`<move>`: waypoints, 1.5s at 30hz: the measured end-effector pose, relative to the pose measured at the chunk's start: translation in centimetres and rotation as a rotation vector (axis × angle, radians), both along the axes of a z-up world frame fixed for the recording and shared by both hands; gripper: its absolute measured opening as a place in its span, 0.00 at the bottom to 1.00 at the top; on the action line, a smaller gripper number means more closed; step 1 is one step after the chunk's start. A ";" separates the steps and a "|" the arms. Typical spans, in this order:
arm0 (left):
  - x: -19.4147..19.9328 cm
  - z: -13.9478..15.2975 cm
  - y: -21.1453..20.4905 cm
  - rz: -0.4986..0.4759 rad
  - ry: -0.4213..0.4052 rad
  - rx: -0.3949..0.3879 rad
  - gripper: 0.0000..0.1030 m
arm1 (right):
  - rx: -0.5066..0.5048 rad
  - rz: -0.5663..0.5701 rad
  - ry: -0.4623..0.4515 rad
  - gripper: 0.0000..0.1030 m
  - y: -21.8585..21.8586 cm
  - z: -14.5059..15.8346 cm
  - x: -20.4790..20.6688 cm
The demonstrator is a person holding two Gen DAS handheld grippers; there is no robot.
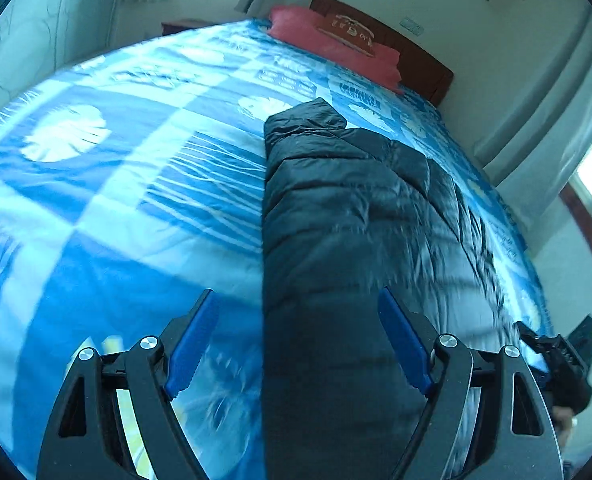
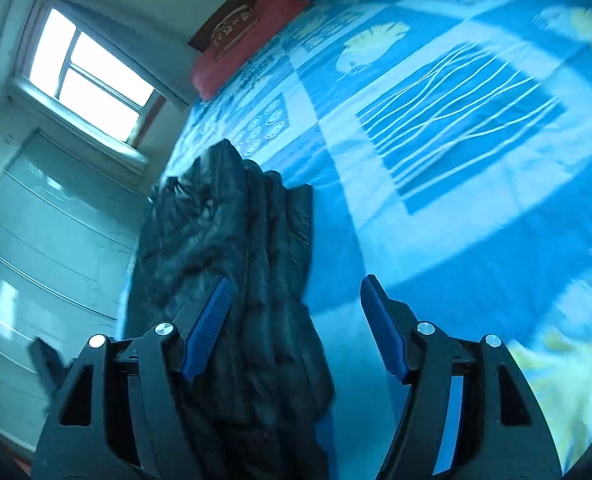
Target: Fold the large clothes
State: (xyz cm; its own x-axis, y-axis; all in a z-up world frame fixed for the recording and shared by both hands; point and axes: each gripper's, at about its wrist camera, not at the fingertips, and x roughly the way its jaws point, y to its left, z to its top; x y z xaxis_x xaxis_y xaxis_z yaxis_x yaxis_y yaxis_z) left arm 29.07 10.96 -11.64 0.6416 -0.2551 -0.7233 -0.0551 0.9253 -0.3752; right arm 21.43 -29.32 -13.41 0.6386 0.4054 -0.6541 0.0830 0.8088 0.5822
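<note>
A dark quilted puffer jacket [image 1: 356, 240] lies folded lengthwise in a long strip on the blue patterned bedspread [image 1: 116, 184]. My left gripper [image 1: 298, 300] hovers above the jacket's near end, jaws wide apart, nothing between the blue pads [image 1: 194, 344]. In the right wrist view the same jacket [image 2: 236, 248] runs along the bed's left edge. My right gripper [image 2: 296, 288] stands open above it, its left pad [image 2: 208, 332] over the fabric, and it holds nothing. The right gripper's black body [image 1: 556, 356] shows at the lower right of the left wrist view.
A red pillow [image 1: 336, 44] lies at the dark wooden headboard [image 1: 424, 60]. White curtains [image 1: 556, 92] hang on the right. A window [image 2: 88, 76] and white wall panels [image 2: 48, 240] stand beside the bed. The bedspread [image 2: 456, 160] stretches wide to the jacket's side.
</note>
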 end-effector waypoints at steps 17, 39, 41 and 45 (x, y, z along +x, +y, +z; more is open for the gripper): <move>-11.4 4.1 -2.6 0.048 -0.083 0.173 0.79 | -0.508 -0.017 -0.130 0.79 7.9 5.8 -13.1; -16.0 6.3 -5.7 0.016 -0.153 0.268 0.79 | -0.556 0.033 -0.246 0.81 11.9 9.2 -17.7; -16.2 6.4 -5.8 0.016 -0.153 0.267 0.79 | -0.554 0.034 -0.249 0.81 12.0 9.3 -17.9; -16.6 6.4 -5.8 0.016 -0.158 0.268 0.79 | -0.553 0.038 -0.258 0.81 12.1 9.4 -18.1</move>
State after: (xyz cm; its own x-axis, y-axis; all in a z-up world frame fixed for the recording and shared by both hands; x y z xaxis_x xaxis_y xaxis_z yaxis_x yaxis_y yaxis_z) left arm 12.51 5.17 -5.19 0.7540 -0.0576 -0.6543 -0.0309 0.9919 -0.1229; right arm 3.35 -17.27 -3.98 0.7964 0.0753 -0.6001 -0.0392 0.9966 0.0730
